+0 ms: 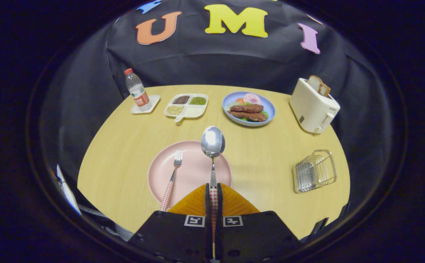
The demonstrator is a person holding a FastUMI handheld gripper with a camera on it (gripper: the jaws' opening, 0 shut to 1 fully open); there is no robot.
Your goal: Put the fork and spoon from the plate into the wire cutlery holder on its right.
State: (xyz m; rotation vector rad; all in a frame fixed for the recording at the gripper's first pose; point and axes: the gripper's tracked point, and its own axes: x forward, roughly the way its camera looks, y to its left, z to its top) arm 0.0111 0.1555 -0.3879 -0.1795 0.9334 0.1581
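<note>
The gripper (213,193) is clamped narrow on the checked handle of the shiny metal spoon (212,146), both fingers pressing it, so the spoon sticks out straight ahead with its bowl raised over the far rim of the round pink plate (194,175). The metal fork with a red-and-white checked handle (172,179) lies on the plate's left half, tines pointing away — just left of the fingers. The clear wire cutlery holder (314,171) sits on the pale wooden table (124,146) well to the right of the plate, apart from it, with a cream toaster holding bread slices (314,104) beyond it.
</note>
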